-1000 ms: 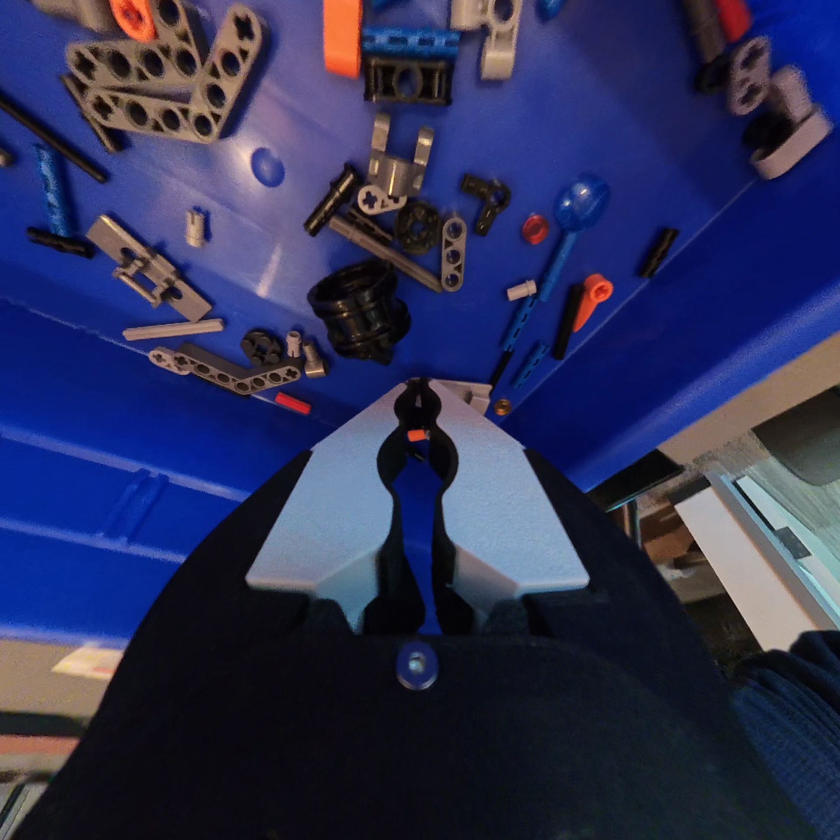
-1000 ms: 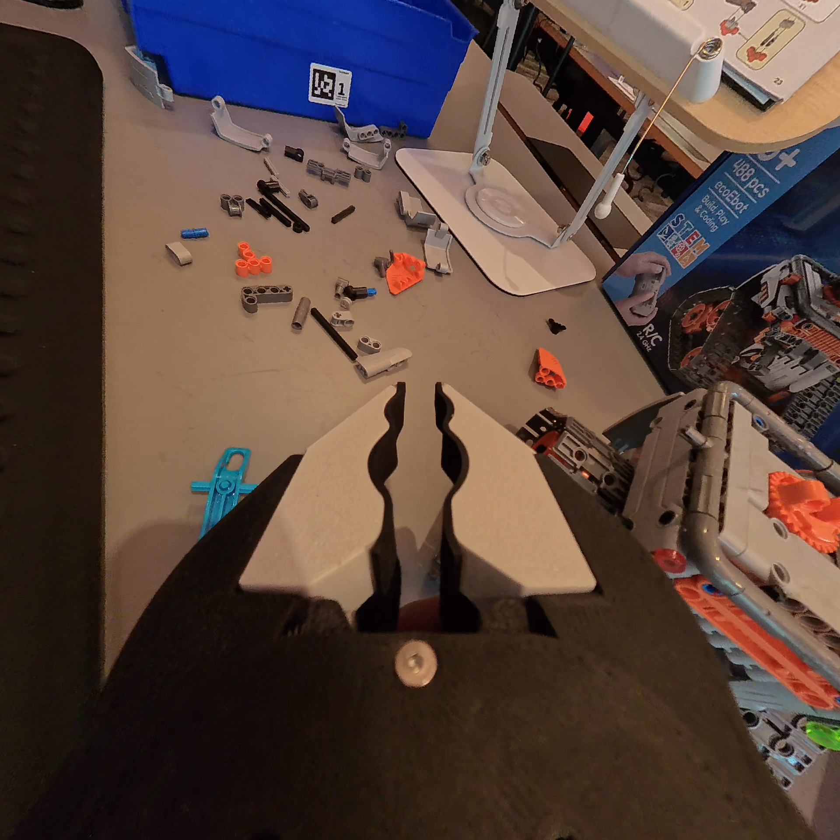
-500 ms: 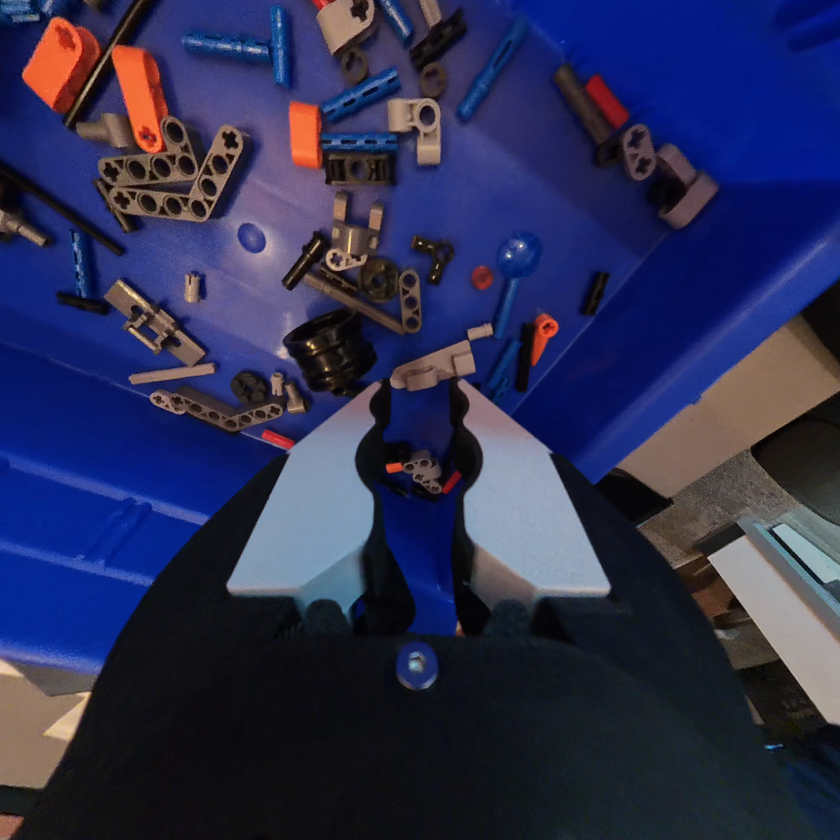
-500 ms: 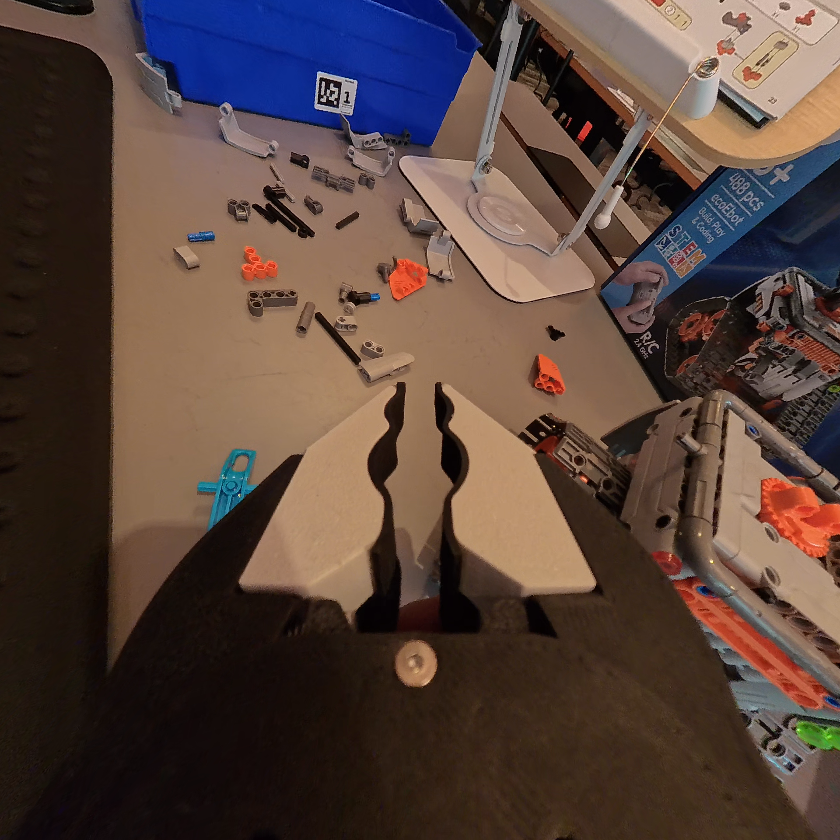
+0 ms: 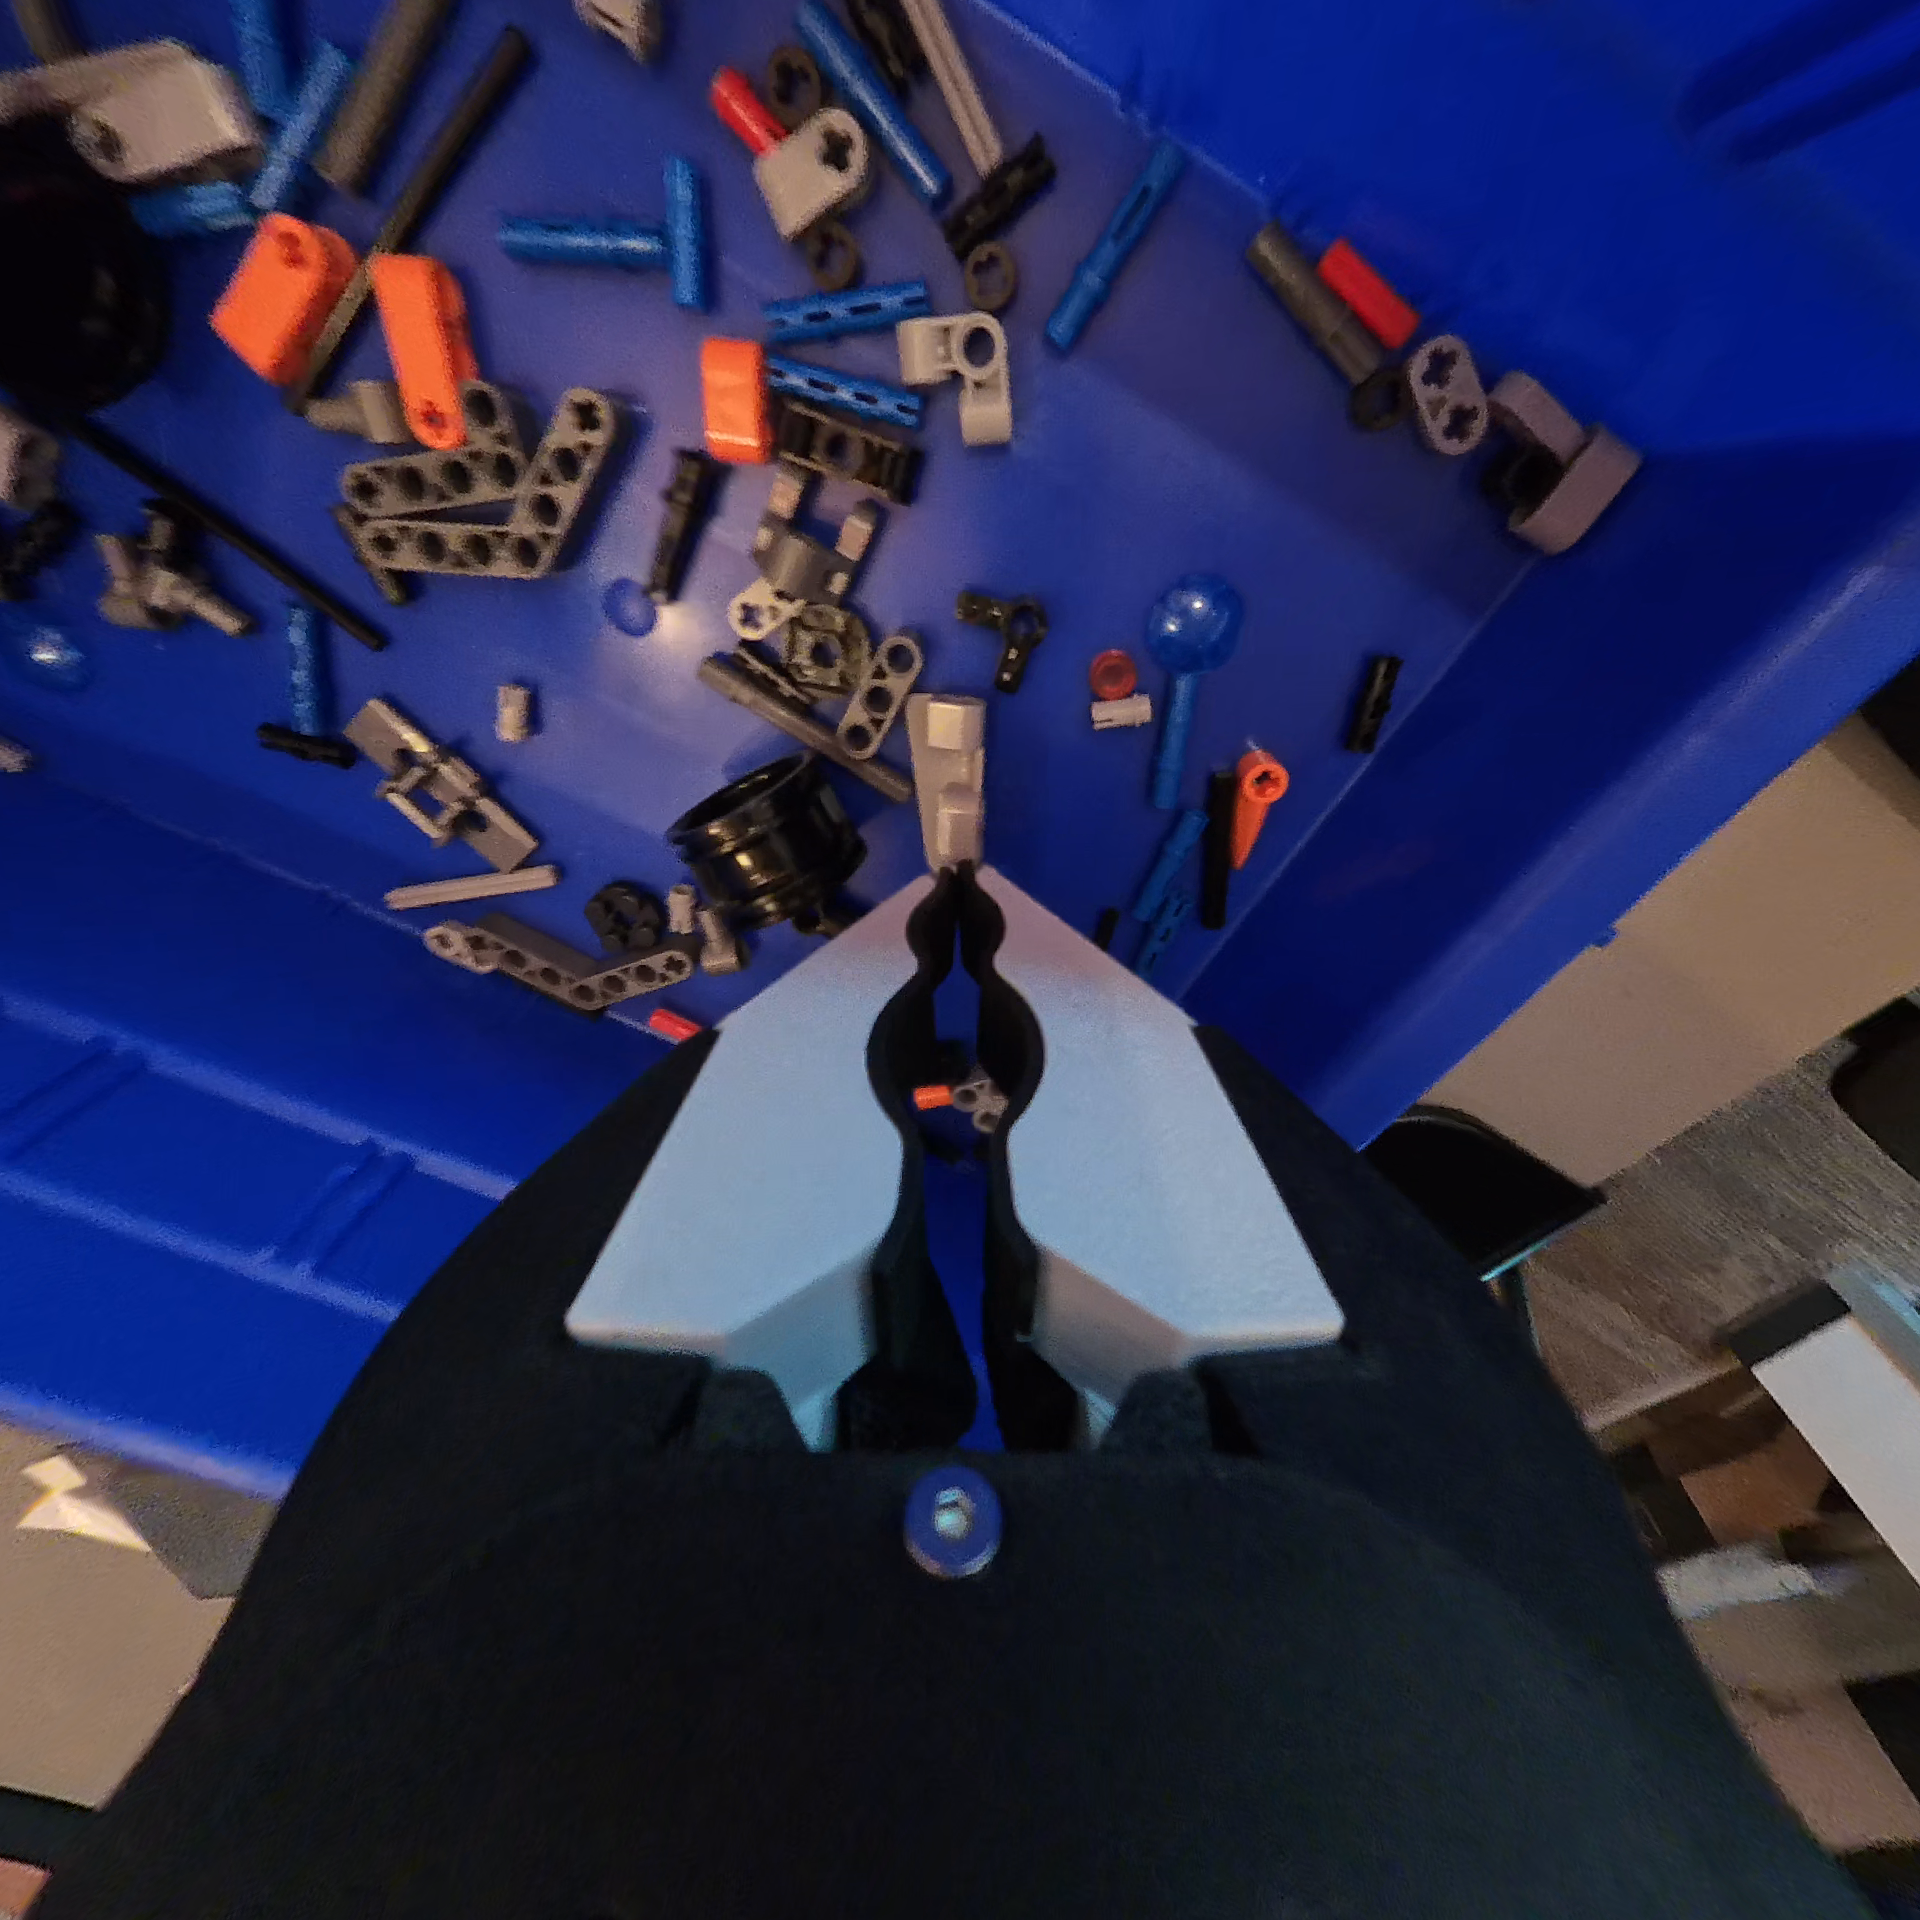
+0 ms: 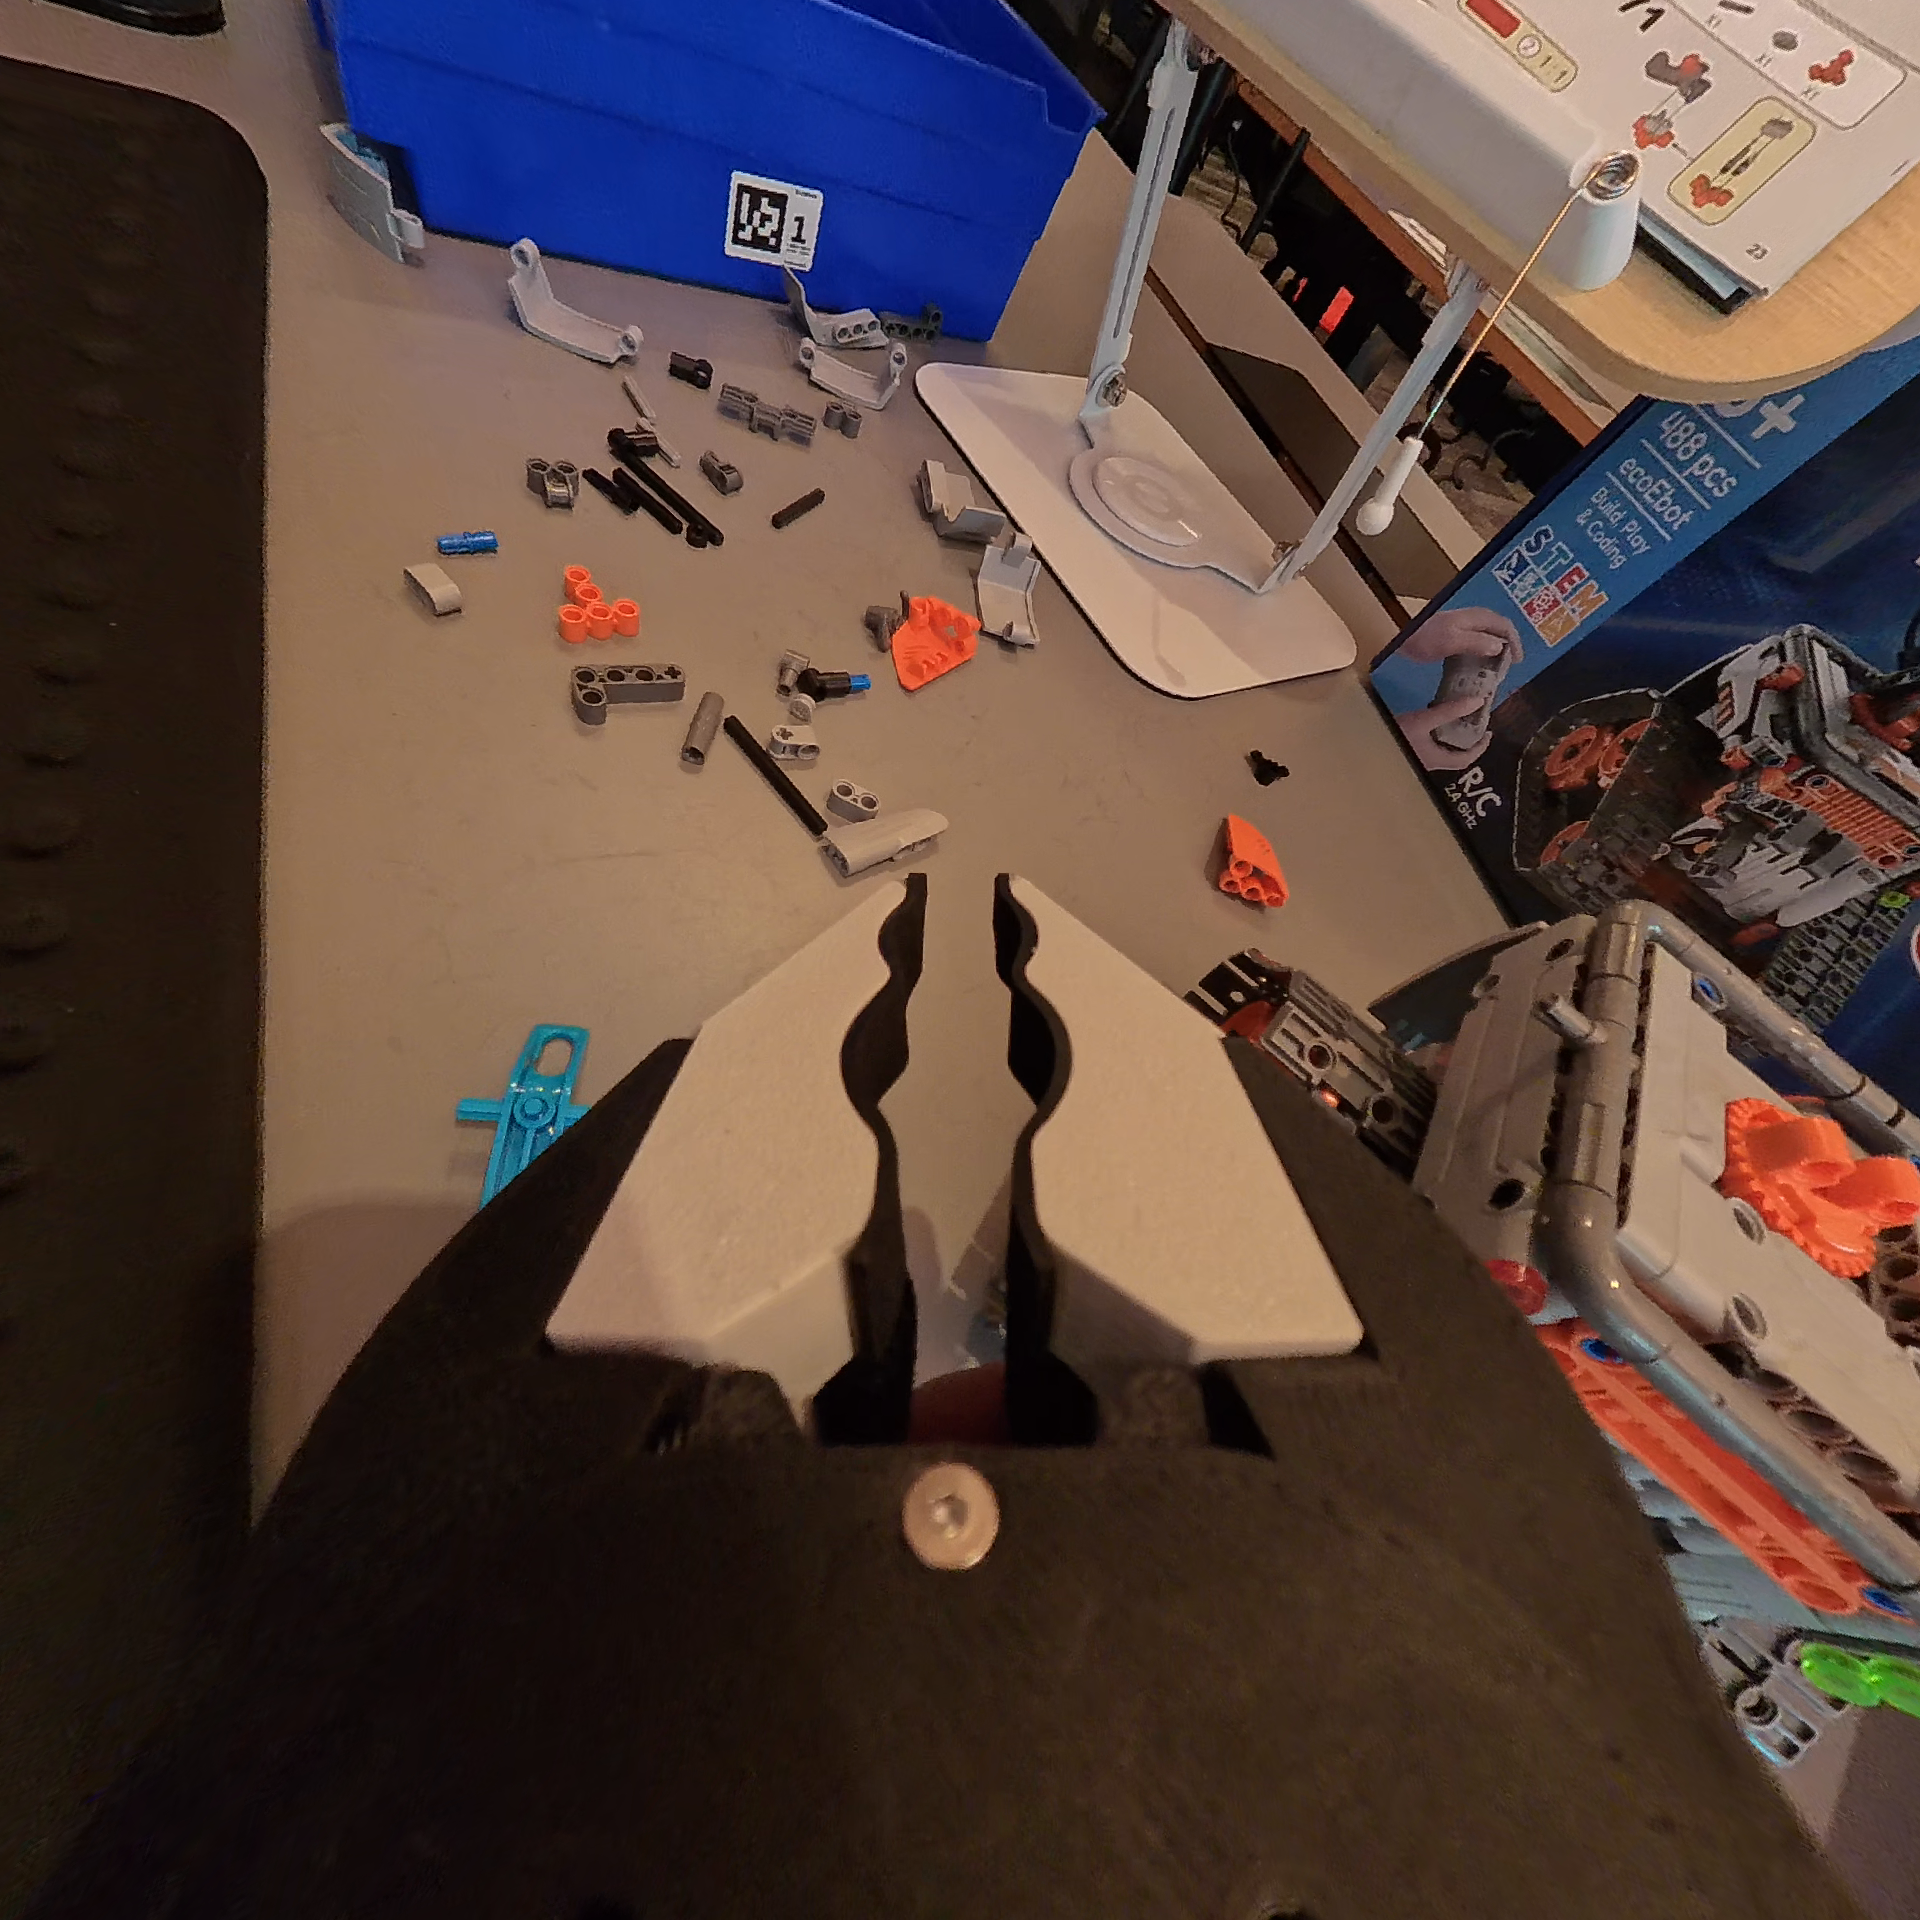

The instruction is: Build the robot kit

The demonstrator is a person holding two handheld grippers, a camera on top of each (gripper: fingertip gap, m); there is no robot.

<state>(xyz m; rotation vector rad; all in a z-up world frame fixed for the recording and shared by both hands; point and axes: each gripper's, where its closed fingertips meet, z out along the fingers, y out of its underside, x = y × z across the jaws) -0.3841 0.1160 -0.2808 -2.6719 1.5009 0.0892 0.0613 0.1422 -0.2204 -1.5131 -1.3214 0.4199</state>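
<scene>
My left gripper point(image 5: 954, 883) is shut on a light grey connector piece point(image 5: 951, 769), which sticks out past the fingertips above the floor of a blue bin point(image 5: 1351, 582). Many loose building pieces lie in the bin, among them a black wheel hub point(image 5: 769, 840) just left of the tips and a grey angled beam point(image 5: 488, 499). My right gripper point(image 6: 958, 894) is open and empty, hovering over a grey table point(image 6: 520, 883). A grey curved panel piece point(image 6: 888, 840) lies just ahead of its tips. A partly built grey and orange vehicle model point(image 6: 1683, 1226) stands to its right.
In the right wrist view, a blue bin point(image 6: 665, 135) stands at the back, a white stand base point(image 6: 1132, 530) right of centre, and a printed blue box point(image 6: 1714, 707) at the right. Small pieces are scattered on the table, including an orange piece point(image 6: 1252, 857) and a cyan tool point(image 6: 530, 1107).
My left gripper opened around the grey connector piece, then shut on it and lifted it away from the bin floor. My right gripper has barely moved.
</scene>
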